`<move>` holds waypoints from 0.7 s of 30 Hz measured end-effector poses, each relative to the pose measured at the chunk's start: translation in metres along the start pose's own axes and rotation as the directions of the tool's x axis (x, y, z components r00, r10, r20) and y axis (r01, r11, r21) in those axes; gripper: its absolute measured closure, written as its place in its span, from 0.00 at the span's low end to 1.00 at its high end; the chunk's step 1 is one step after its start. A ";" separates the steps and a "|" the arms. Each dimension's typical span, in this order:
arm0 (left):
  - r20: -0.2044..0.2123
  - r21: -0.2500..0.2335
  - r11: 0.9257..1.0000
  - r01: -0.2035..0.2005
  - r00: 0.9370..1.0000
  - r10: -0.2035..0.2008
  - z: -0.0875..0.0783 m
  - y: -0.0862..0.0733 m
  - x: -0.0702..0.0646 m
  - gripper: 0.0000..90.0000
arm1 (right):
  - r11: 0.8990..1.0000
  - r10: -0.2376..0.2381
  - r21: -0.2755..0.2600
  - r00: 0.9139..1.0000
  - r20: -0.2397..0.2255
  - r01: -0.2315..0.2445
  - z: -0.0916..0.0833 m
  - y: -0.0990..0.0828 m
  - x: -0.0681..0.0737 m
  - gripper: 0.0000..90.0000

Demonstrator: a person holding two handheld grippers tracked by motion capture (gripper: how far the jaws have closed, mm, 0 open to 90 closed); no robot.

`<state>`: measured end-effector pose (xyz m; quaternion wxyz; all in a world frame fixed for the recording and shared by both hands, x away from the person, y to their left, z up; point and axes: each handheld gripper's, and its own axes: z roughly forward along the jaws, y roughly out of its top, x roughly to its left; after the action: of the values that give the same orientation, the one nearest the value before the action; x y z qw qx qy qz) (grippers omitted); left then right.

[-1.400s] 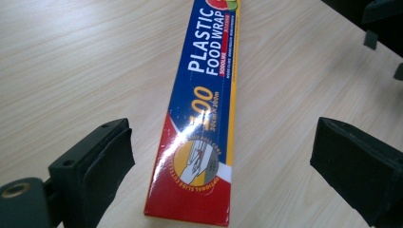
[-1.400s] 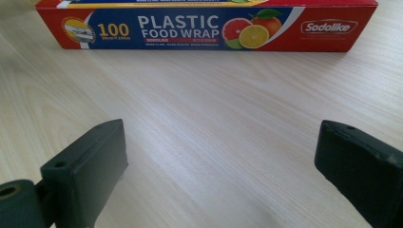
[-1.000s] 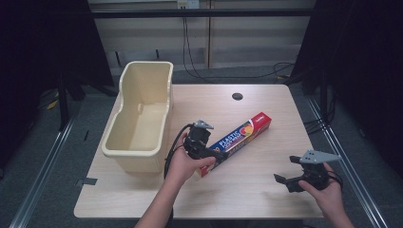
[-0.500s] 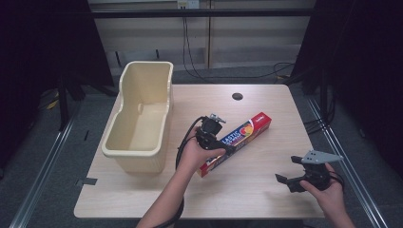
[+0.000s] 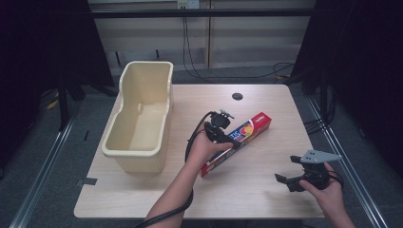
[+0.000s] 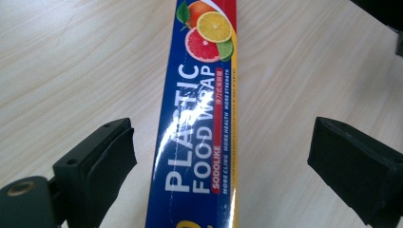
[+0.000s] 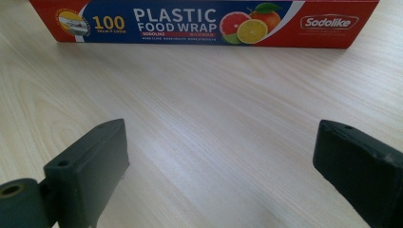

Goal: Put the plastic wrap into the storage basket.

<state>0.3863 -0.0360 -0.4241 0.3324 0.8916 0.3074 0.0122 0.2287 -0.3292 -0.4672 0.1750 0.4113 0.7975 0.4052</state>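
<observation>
Left gripper view, jaws closing around plastic wrap box (image 6: 199, 142), untouched

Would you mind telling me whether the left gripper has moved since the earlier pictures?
Yes. The left gripper has moved rightward, away from the cream bin, over the plastic wrap box; its jaws have been closing, not yet pressing it.

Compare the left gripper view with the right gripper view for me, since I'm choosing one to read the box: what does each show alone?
Left gripper view alone: the plastic wrap box running lengthwise between the left gripper's open jaws, which have just been closing. Right gripper view alone: the box's full side, with "100" and "Sodolike", beyond the open right gripper. Both: fruit picture, "PLASTIC FOOD WRAP", wooden table.
</observation>
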 end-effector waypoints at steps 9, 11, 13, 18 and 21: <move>-0.014 0.054 0.999 0.005 1.000 -0.004 0.018 0.005 0.006 0.09 | 1.000 -0.003 -0.003 1.000 -0.005 0.003 0.001 0.002 0.000 0.05; -0.014 0.057 0.998 0.017 1.000 -0.016 0.021 0.007 0.005 0.09 | 1.000 -0.005 0.002 1.000 -0.009 0.005 0.002 0.002 0.000 0.05; -0.011 0.075 0.997 0.000 1.000 0.001 0.023 0.009 0.006 0.09 | 1.000 -0.005 0.002 1.000 -0.011 0.005 0.002 0.002 0.000 0.05; -0.015 0.087 0.996 0.005 1.000 -0.004 0.027 0.014 0.007 0.10 | 1.000 0.002 -0.005 1.000 -0.004 -0.002 0.000 0.002 -0.001 0.05; -0.009 0.098 0.995 0.001 1.000 0.000 0.030 0.016 0.007 0.11 | 1.000 0.009 -0.008 1.000 -0.005 -0.009 -0.001 0.002 -0.002 0.05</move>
<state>0.4069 -0.0590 -0.4393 0.2867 0.9067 0.3092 0.0010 0.2302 -0.3302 -0.4657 0.1728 0.4130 0.7945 0.4102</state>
